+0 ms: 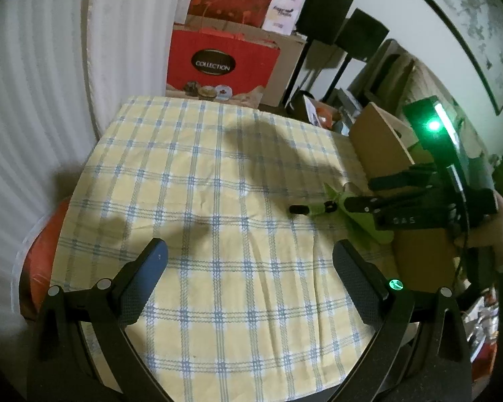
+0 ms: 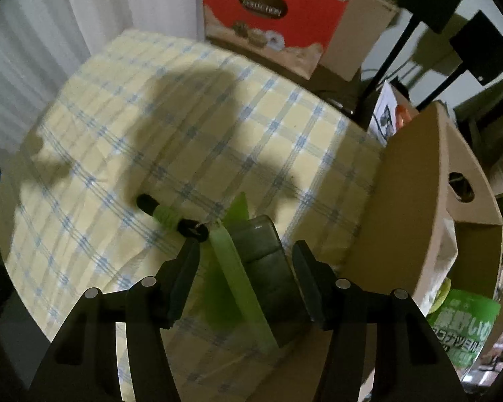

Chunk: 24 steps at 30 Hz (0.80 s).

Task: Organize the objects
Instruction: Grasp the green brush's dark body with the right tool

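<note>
Your right tongs (image 2: 244, 274) stand apart around the green pouch (image 2: 268, 261); its cord (image 2: 166, 217) may drag across the bench (image 2: 117, 117). Left tongs (image 1: 249, 274) stand apart, empty.

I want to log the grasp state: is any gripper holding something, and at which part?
The right gripper straddles the dark-green-and-lime object; whether it grips cannot be told. The left gripper is open, holding nothing.

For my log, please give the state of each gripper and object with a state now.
Left gripper: open, empty, above the tablecloth.
Right gripper: open around the green pouch; contact unclear.
Green pouch: lying on the tablecloth.
Cardboard box: open at top.
</note>
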{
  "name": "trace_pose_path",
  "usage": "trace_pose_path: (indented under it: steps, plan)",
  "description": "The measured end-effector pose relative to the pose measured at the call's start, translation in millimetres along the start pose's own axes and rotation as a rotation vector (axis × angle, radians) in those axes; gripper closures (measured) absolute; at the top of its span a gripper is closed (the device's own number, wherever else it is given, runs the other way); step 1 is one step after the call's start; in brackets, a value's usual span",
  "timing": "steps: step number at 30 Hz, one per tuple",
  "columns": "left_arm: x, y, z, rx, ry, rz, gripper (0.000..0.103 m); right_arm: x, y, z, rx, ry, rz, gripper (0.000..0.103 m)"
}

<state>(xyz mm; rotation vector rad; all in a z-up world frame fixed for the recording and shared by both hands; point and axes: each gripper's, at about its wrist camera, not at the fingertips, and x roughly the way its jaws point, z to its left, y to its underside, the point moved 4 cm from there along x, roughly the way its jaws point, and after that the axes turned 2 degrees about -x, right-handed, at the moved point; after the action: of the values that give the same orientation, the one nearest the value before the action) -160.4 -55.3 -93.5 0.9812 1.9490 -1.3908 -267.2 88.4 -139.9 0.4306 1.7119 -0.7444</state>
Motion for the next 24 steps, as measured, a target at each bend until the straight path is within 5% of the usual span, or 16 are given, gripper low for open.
trace_pose_path:
  steps: [12,24]
  plan:
    - [9,1,0,-0.007,0.016,0.018,0.005,28,1,-8,0.008,-0.059,0.091,0.046]
    - [14,7,-12,-0.008,0.043,0.035,0.005,-9,3,-9,0.109,-0.131,-0.087,0.051]
